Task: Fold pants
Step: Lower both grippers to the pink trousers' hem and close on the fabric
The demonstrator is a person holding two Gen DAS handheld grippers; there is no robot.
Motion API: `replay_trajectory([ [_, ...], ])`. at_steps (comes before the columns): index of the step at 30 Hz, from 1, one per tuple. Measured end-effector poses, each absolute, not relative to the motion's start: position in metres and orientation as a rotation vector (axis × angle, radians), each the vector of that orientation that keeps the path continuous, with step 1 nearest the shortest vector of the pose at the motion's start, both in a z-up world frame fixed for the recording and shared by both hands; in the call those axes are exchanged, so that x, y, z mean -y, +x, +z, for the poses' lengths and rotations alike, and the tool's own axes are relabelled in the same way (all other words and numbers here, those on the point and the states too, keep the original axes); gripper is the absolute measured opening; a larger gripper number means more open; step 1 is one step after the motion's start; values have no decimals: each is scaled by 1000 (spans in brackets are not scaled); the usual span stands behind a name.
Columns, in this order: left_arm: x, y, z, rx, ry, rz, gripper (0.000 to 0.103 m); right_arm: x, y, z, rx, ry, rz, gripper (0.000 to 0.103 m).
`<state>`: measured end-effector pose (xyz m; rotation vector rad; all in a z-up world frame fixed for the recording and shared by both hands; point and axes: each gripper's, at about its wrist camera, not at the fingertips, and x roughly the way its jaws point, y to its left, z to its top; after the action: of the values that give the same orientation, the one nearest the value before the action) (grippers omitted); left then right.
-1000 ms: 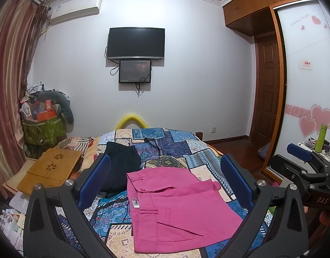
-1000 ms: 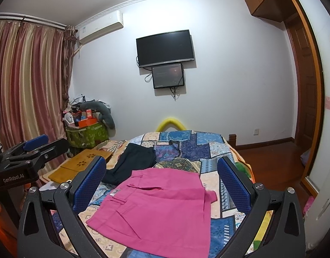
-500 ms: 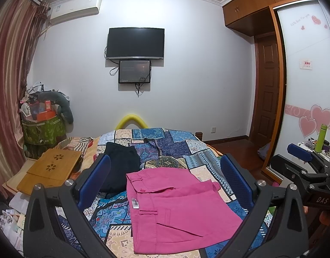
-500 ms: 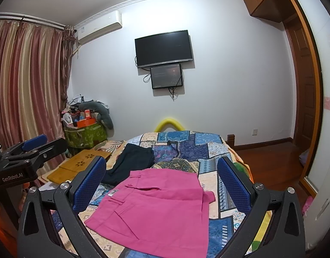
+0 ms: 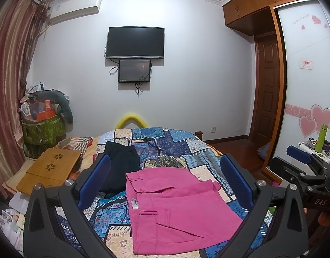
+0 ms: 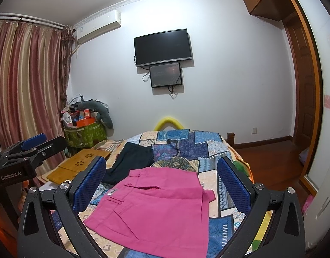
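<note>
Folded pink pants (image 5: 175, 210) lie flat on the patchwork bedspread (image 5: 165, 146), waistband toward the left; they also show in the right wrist view (image 6: 158, 206). A dark folded garment (image 5: 119, 165) lies behind them to the left, also in the right wrist view (image 6: 130, 163). My left gripper (image 5: 165, 185) is open and empty, held above the pink pants. My right gripper (image 6: 162, 185) is open and empty, also above them. The right gripper shows at the right edge of the left wrist view (image 5: 304, 172), and the left gripper at the left edge of the right wrist view (image 6: 27, 150).
A wooden lap desk (image 5: 49, 169) lies left of the bed. A green basket of clutter (image 5: 43, 126) stands in the left corner by the curtain (image 6: 25, 99). A TV (image 5: 136, 42) hangs on the far wall. A door and wardrobe (image 5: 268, 99) are at right.
Both grippers have drifted very slightly; the view is almost the same. The pants have not moved and both grippers stay open.
</note>
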<state>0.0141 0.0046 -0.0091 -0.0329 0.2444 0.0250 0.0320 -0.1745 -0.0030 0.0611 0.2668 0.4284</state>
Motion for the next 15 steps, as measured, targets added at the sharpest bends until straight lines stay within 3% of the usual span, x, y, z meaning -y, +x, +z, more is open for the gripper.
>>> replay_trajectory([
  [15, -12, 89, -51, -411, -20, 58, 103, 171, 82, -46, -401, 48, 389, 103],
])
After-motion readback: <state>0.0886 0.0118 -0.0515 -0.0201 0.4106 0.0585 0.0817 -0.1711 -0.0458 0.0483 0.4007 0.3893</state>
